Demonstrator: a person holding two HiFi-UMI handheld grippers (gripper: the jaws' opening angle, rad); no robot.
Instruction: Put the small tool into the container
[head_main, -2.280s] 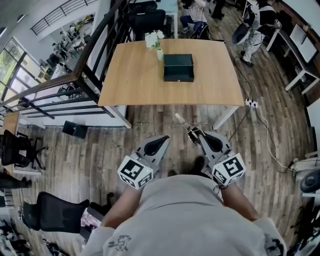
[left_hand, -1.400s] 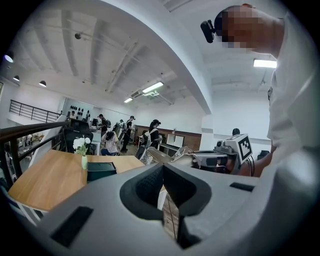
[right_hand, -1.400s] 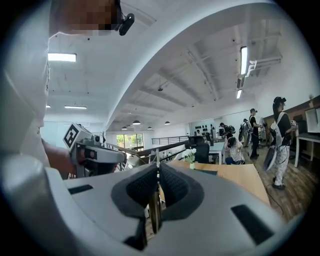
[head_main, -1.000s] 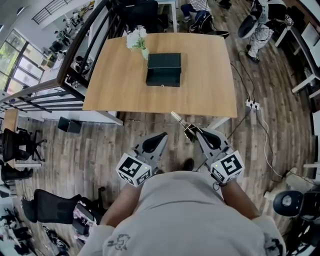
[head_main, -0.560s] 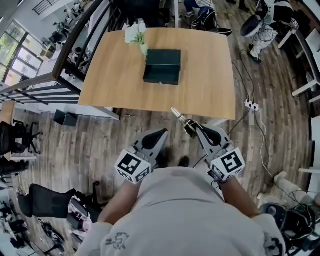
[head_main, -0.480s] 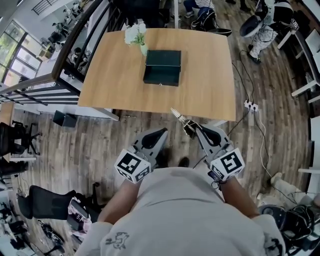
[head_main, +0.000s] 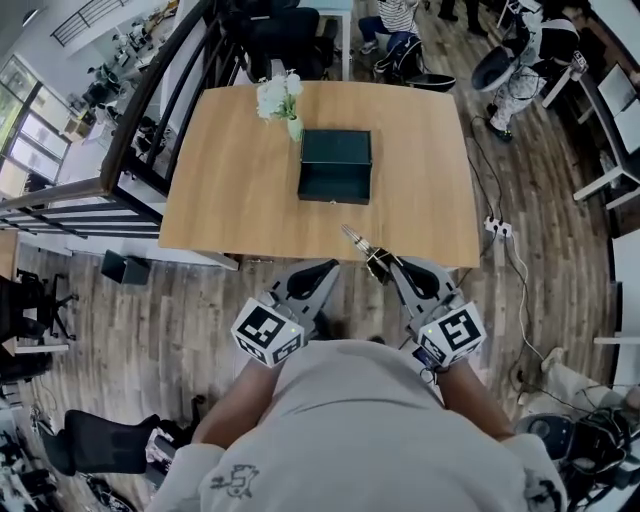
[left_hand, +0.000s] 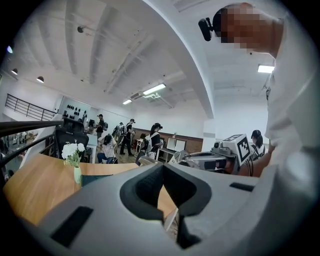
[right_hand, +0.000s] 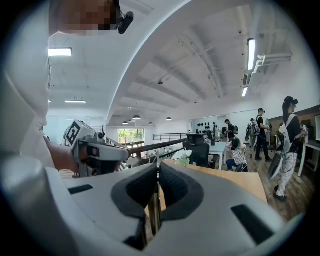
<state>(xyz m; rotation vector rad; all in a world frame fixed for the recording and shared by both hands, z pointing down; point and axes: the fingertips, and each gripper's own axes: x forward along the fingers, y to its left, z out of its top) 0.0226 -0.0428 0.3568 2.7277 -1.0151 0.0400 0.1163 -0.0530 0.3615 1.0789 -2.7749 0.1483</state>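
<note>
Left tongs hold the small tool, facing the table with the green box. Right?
No. The right tongs, not the left tongs, hold the small tool, facing the table with the green box; the head view shows it.

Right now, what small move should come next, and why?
Probably carry the right gripper forward over the table toward the dark green container: its fingers are shut on the small tool, which hangs at the table's near edge, short of the container.
</note>
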